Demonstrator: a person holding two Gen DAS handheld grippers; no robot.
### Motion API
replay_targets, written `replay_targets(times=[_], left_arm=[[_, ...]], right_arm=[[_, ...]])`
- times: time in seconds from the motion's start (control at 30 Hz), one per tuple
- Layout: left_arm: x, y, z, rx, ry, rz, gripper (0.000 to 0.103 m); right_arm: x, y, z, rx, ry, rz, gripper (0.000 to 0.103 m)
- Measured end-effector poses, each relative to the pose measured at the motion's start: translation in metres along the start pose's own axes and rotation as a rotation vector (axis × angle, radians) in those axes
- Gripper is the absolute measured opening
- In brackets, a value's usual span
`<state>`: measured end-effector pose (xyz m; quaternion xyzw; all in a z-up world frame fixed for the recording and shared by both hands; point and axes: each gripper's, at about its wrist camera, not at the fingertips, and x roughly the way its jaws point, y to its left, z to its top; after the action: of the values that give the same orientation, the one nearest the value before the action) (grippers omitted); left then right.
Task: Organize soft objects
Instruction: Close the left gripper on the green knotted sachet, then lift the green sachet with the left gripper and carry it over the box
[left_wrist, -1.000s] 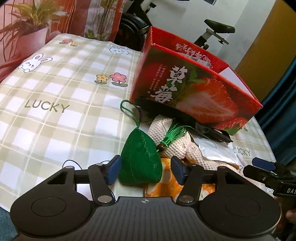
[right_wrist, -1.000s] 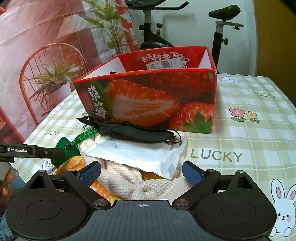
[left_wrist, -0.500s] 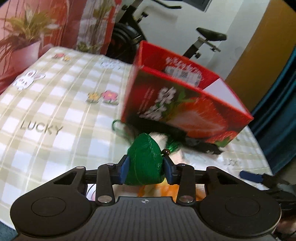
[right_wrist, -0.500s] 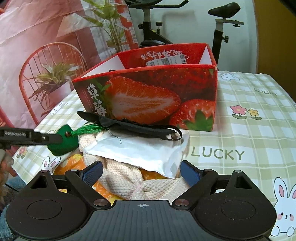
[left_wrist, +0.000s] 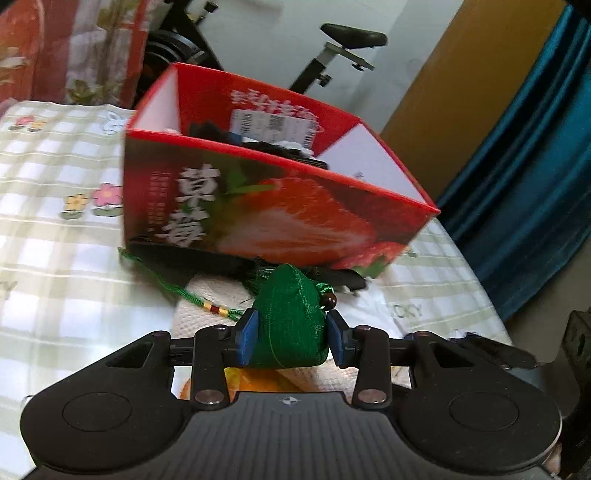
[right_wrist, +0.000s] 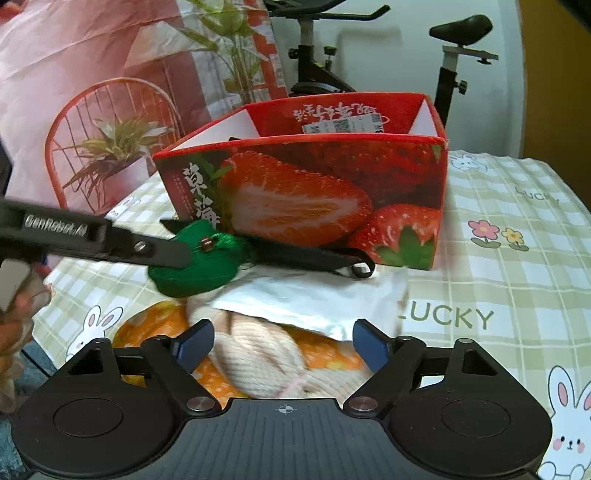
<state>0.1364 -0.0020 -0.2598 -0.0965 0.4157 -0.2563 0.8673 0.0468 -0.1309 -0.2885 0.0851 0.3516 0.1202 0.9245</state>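
Note:
My left gripper is shut on a green cloth pouch with a tassel cord, held above the pile in front of the red strawberry box. In the right wrist view the pouch hangs in the left gripper just left of the box. My right gripper is closing. A cream knitted piece lies between its fingers, and the pads do not press on it. A white packet, a black strap and an orange cloth lie in the same pile.
Dark items sit inside the box. The checked tablecloth stretches to the right, its edge near a blue curtain. A red wire chair with a plant and an exercise bike stand behind.
My left gripper closed on the green pouch and lifted it up and toward the box. The right gripper's jaws narrowed around the cream knit while staying in place.

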Motion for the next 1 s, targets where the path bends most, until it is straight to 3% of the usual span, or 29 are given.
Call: replay_targets(times=[0.13,0.3,0.47,0.57,0.83,1.0], left_arm=[[0.008,-0.009,-0.002,0.018,0.022,-0.061,0.044],[0.011,-0.005,-0.005,0.000,0.024,-0.075,0.044],[0.010,-0.002,-0.009,-0.006,0.025,-0.082,0.044],[0.010,0.002,-0.011,-0.020,0.028,-0.078,0.044],[0.010,-0.001,-0.012,-0.007,0.029,-0.067,0.044],[0.011,-0.003,-0.014,-0.007,0.026,-0.065,0.044]], right_arm=[[0.003,0.008,0.007,-0.058,-0.012,0.014,0.072],[0.008,0.024,0.016,-0.151,-0.021,0.044,0.071],[0.019,0.035,0.023,-0.213,-0.023,0.097,0.059],[0.024,0.040,0.026,-0.244,-0.018,0.097,0.059],[0.030,0.040,0.023,-0.249,-0.002,0.089,0.061],[0.029,0.038,0.021,-0.235,-0.009,0.102,0.057]])
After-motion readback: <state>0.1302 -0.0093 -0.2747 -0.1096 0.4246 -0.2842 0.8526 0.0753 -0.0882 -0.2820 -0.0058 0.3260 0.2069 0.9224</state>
